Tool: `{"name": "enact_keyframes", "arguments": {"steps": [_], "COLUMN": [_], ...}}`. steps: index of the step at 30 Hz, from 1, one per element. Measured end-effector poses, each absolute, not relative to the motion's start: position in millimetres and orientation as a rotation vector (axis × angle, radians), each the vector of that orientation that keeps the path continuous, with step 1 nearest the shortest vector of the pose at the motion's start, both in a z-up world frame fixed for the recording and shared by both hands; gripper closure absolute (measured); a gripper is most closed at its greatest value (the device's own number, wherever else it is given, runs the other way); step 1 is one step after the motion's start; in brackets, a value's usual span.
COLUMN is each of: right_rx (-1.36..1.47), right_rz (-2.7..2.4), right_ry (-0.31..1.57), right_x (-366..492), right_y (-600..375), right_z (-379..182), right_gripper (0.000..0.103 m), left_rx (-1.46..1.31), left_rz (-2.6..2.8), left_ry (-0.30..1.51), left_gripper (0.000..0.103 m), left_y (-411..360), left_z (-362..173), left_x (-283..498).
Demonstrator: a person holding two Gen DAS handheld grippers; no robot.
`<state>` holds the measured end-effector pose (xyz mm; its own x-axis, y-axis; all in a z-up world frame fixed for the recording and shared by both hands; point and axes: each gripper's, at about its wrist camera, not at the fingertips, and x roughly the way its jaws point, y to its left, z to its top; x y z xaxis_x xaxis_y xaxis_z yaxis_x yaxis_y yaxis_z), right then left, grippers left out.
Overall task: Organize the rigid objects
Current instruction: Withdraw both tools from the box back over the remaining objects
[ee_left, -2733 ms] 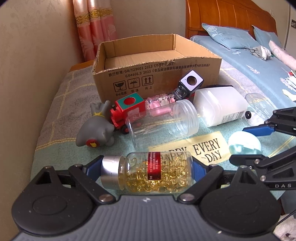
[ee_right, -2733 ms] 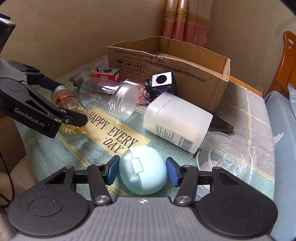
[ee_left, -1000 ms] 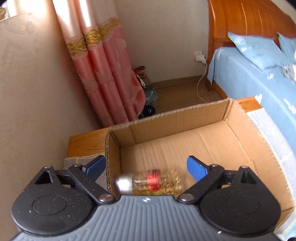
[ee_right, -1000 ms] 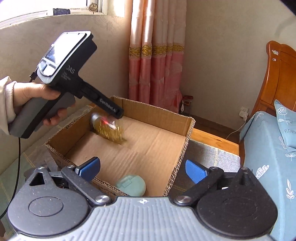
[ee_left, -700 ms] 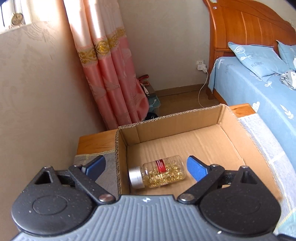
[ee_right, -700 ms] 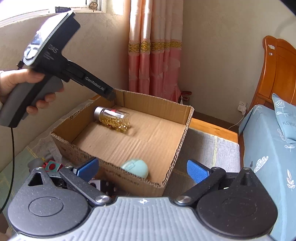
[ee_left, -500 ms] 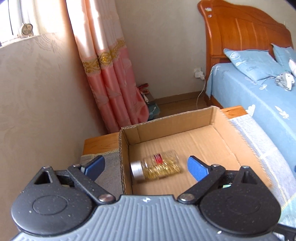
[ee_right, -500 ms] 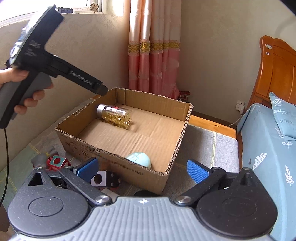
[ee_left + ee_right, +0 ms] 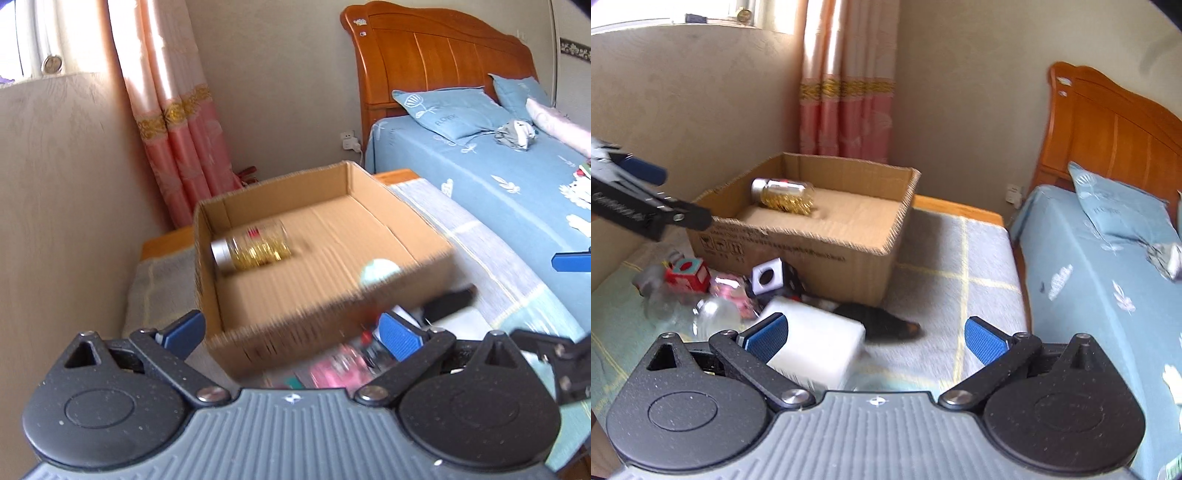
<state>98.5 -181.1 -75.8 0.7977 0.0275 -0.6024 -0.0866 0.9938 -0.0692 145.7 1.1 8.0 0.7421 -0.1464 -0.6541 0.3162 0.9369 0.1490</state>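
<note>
Left claw point(image 9: 291, 330): blue-padded fingers spread wide, nothing between them, held above the near edge of the blanket-covered surface. Right claw point(image 9: 875, 338): likewise spread wide and empty; its left pad sits in front of a white translucent plastic canister point(image 9: 816, 345) lying on its side near the front edge of the surface.

Clutter just behind the canister, all blurred by motion: a clear plastic jar point(image 9: 714, 314) on its side, a pink-and-clear item point(image 9: 733, 291) touching it, a black-and-white cube with a round hole point(image 9: 768, 277), a red-and-teal toy block point(image 9: 687, 275), and a grey rubbery toy point(image 9: 650, 282) toward the left edge. A black wedge-shaped object point(image 9: 882, 321) lies to the right of the canister.

Behind the clutter, an open brown cardboard box point(image 9: 812, 251) stands on the grey-and-green checked blanket point(image 9: 960, 295), toward the far side of the surface. Inside, along the far left wall, a clear bottle of golden capsules with a silver cap point(image 9: 251, 249) lies on its side, cap pointing left. A pale mint egg-shaped case point(image 9: 378, 271) rests against the inside of the near right wall, well apart from the bottle.

Beyond the box: pink curtain point(image 9: 177, 136) in the far corner; to the right, a bed with a blue floral sheet point(image 9: 498, 177) and an orange wooden headboard point(image 9: 432, 70).
</note>
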Motion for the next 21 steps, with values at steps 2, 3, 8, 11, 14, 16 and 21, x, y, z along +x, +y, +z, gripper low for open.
{"name": "enact_keyframes", "arguments": {"steps": [2, 3, 8, 11, 14, 16, 21], "right_rx": [-0.073, -0.057, -0.024, -0.041, -0.050, -0.050, -0.045], "right_rz": [0.040, 0.036, 0.026, 0.015, 0.007, 0.007, 0.019], "right_ry": [0.657, 0.670, 0.728, 0.757, 0.770, 0.783, 0.798], "right_x": [88.7, 84.6, 70.9, 70.3, 71.2, 71.3, 70.1], "right_y": [-187.6, -190.7, -200.5, -198.6, -195.8, -195.5, -196.8], "right_z": [-84.1, -88.3, -115.5, -128.0, -136.2, -141.3, -147.7], "right_gripper": [0.000, 0.000, 0.000, 0.000, 0.000, 0.000, 0.000], "left_rx": [0.259, 0.259, 0.241, 0.216, 0.202, 0.194, 0.150], "left_rz": [-0.263, -0.262, -0.263, -0.259, -0.229, -0.208, -0.156], "left_ry": [0.693, 0.695, 0.727, 0.739, 0.747, 0.752, 0.759], "left_gripper": [0.003, 0.003, 0.003, 0.003, 0.003, 0.003, 0.003], "left_y": [1.2, 1.3, -4.7, -10.2, -15.3, -18.6, -12.3], "left_z": [-0.5, -5.1, -23.1, -31.4, -40.6, -47.7, -60.6], "left_x": [132.1, 126.5, 106.2, 103.9, 109.6, 113.3, 113.2]}}
